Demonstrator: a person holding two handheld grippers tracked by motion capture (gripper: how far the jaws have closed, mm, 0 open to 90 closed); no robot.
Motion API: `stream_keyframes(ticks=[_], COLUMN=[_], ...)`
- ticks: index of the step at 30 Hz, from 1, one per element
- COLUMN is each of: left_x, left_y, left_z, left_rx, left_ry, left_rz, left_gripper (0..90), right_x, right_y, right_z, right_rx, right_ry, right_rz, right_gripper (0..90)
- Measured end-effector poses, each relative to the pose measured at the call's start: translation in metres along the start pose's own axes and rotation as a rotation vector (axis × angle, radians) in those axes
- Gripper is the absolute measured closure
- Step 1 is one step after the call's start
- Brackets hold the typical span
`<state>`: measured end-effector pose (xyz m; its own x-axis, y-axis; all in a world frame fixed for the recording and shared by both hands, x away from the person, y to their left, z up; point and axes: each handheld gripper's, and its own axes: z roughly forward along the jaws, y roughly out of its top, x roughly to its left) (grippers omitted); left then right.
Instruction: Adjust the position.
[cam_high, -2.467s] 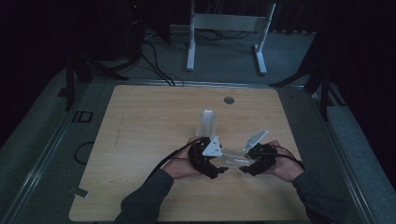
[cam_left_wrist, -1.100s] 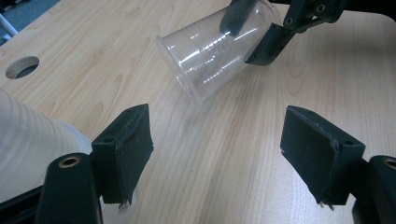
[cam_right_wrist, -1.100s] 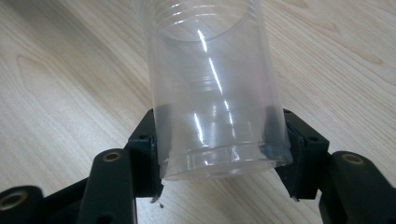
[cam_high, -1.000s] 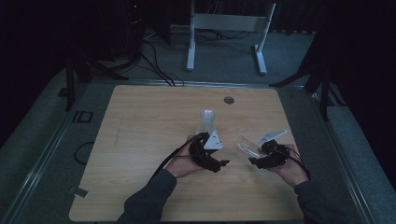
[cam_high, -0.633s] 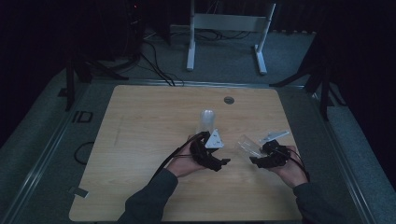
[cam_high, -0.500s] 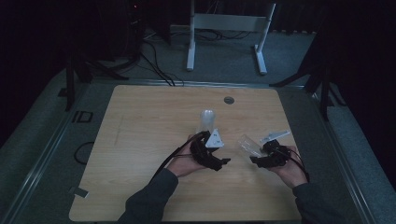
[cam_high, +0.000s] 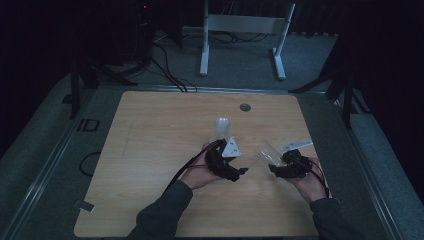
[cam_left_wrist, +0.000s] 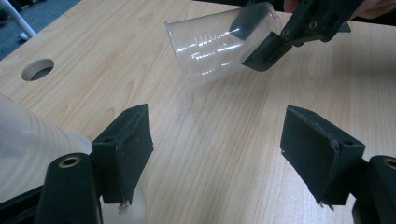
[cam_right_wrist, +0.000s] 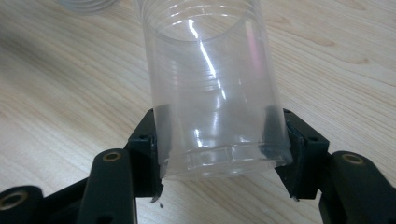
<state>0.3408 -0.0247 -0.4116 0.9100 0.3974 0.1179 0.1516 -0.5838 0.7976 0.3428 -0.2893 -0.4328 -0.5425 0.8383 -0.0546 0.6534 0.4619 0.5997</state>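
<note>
A clear plastic cup (cam_high: 266, 151) is held tilted above the wooden table (cam_high: 150, 150) at the right, its base clamped by my right gripper (cam_high: 278, 169). In the right gripper view the cup (cam_right_wrist: 215, 93) stands out from the jaws of this gripper (cam_right_wrist: 219, 149), mouth pointing away. My left gripper (cam_high: 241, 171) rests mid-table, open, with nothing between its fingers. Its own view has the jaws (cam_left_wrist: 219, 154) apart over bare wood, the held cup (cam_left_wrist: 219, 44) beyond them. A pale stack of cups (cam_high: 221, 128) lies beside the left gripper, and the stack (cam_left_wrist: 28, 154) touches the outside of its left jaw.
A round hole (cam_high: 245, 107) sits in the tabletop near the far edge. Beyond the table stand a white metal frame (cam_high: 240, 30) and black cables (cam_high: 165, 65) on the floor. A cable (cam_high: 182, 172) trails back from the left gripper.
The right hand drew the clear cup rightward, away from the left gripper, earlier on. Over the last second both hands have kept still.
</note>
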Motion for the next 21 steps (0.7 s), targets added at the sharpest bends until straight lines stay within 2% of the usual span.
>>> stream_keyframes(ticks=[18,21], left_x=[-0.0004,-0.0008], left_y=[0.0036,0.0044], left_z=[0.0021,0.0026], left_rx=[-0.013,-0.014], left_ry=[0.016,0.018], left_rz=[-0.012,-0.015], left_gripper=[24.7,24.7], right_x=[-0.0013,-0.0023], right_y=[-0.006,-0.0074], right_z=[0.0018,0.0017], right_rx=[-0.078,-0.085], right_ry=[-0.045,-0.069], right_rz=[0.157,0.178], right_gripper=[42.0,42.0])
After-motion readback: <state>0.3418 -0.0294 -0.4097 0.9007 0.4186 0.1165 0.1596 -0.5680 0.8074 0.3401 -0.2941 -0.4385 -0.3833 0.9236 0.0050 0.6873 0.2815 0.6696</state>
